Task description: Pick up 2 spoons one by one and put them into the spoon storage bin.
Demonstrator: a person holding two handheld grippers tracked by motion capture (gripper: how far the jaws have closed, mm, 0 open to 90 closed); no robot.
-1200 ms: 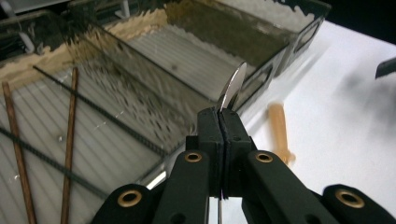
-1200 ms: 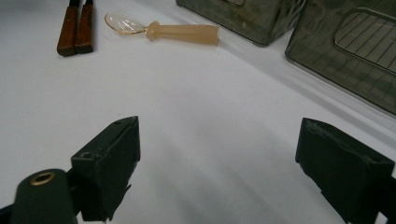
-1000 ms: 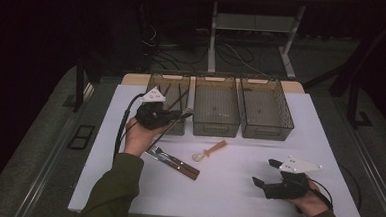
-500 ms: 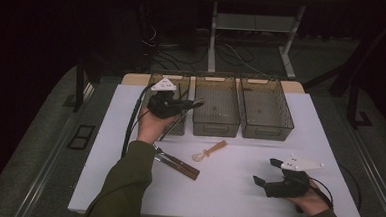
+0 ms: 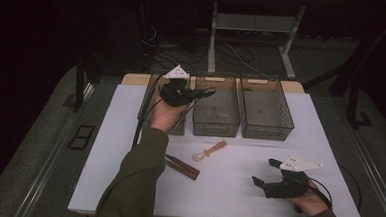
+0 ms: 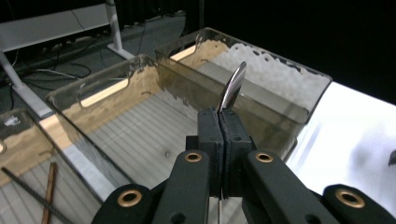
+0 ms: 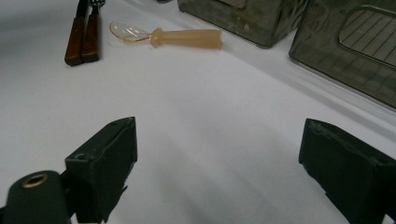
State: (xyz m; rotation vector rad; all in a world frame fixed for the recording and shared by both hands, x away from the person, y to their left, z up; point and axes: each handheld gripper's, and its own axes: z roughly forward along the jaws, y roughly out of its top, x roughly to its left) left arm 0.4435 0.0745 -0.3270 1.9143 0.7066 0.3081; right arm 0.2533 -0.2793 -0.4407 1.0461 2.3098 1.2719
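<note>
Cutlery is being sorted into three clear bins at the far edge of the white table (image 5: pixel 129 135). Farthest left, the left bin (image 5: pixel 149 93) already holds a few long utensils, seen at the lower left of the left gripper view. Just over it and reaching toward the middle bin (image 5: pixel 216 109), the left gripper (image 5: pixel 206 93) has its jaws pressed tight on a metal utensil (image 6: pixel 232 87), whose thin polished end sticks up and forward past the pads; whether it is a spoon or a knife cannot be told. From that gripper's own camera the middle bin lies straight ahead and below, its ribbed floor bare, with the right bin (image 5: pixel 266 110) beyond.

On the table in front of the bins lie two wooden-handled pieces (image 5: pixel 182 166) side by side, and just right of them a plastic spoon (image 5: pixel 209 151), its long axis slanting up to the right with the bowl at the near left end.

At the right, the right gripper (image 5: pixel 267 173) rests low on the table, jaws spread wide and empty. It points left toward the plastic spoon and is probably the nearer hand for it.
</note>
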